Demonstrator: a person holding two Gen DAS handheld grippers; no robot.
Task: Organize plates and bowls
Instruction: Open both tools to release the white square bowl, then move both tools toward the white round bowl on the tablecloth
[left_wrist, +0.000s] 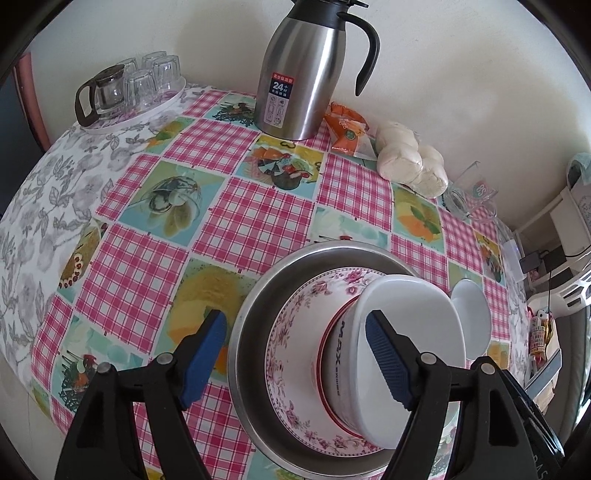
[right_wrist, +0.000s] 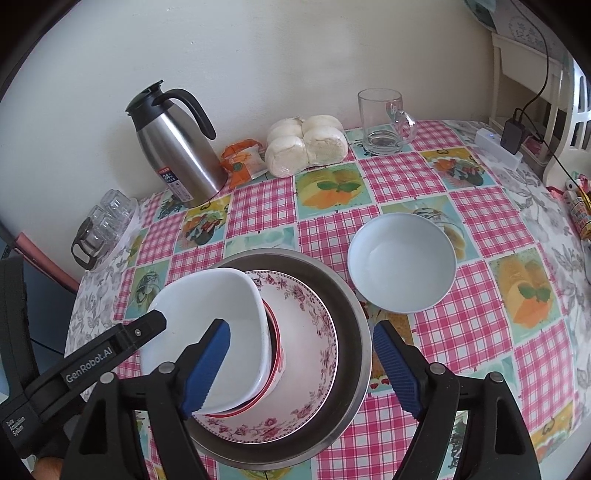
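Presently both the left gripper (left_wrist: 295, 354) and right gripper (right_wrist: 301, 363) stand wide open, gripping nothing, above the white square bowl (right_wrist: 210, 332) nested in the floral bowl (right_wrist: 310, 343) and steel basin (right_wrist: 354, 314).

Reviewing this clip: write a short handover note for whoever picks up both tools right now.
Left tool: open, holds nothing, straddling the stack's left side.
Right tool: open, holds nothing, straddling the stack's right side.
Stack: white dish tilted on a red-rimmed bowl, in the floral plate, in the steel basin.
Done: four pieces nested.
Left: round white bowl sits alone on the table, right of the basin; add it, perhaps after levelling the dish.
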